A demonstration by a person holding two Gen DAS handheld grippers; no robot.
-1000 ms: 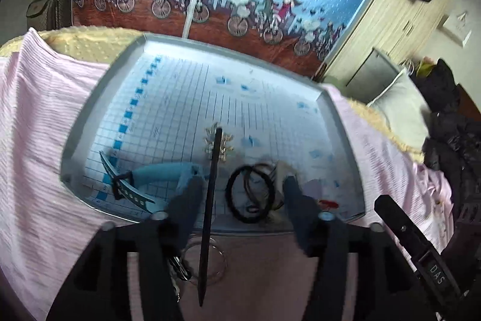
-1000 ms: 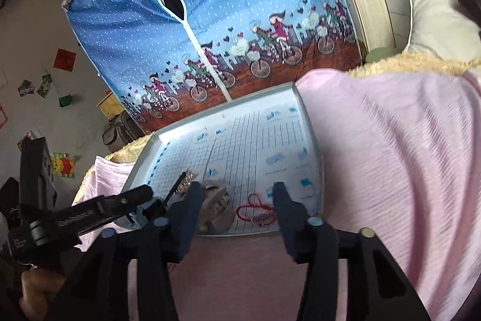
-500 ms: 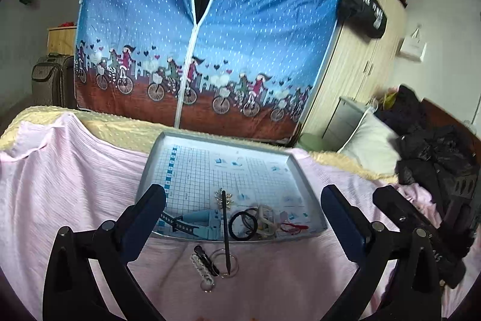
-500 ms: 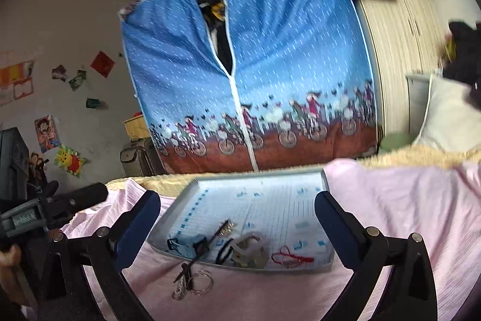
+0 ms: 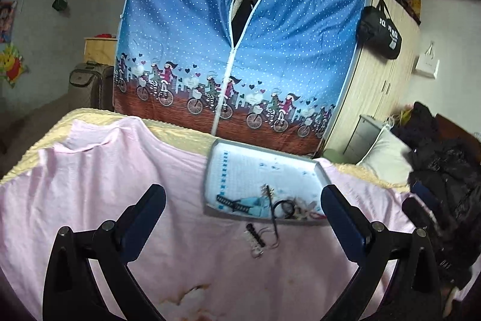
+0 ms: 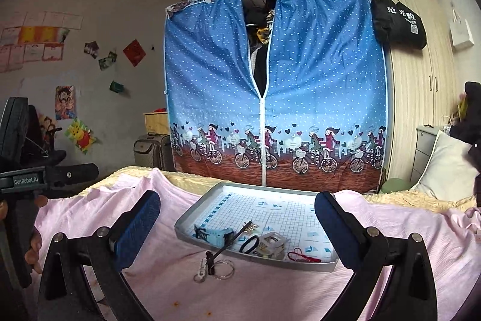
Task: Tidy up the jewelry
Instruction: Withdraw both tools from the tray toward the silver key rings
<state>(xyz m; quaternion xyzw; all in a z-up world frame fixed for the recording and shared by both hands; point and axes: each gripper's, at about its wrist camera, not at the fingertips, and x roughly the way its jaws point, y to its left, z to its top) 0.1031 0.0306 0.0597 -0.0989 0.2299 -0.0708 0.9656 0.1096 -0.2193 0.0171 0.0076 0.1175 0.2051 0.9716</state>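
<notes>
while hovering above the pink sheet (image 6: 375, 230), both left gripper (image 5: 243, 218) and right gripper (image 6: 237, 218) gaping wide, gripping nothing; jewelry lying along the tray (image 6: 270, 191) near edge, black stick (image 6: 228, 242) overhanging, key rings (image 6: 224, 265) resting just outside.

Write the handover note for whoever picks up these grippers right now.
Left gripper: open, empty, held back from the tray.
Right gripper: open, empty, also held back.
Tray on the pink sheet holds a blue watch, black hair tie, clear clip and red string bracelet.
Black stick lies across the tray's near rim.
Left to do: key ring and chain lie on the sheet in front of the tray.
</notes>
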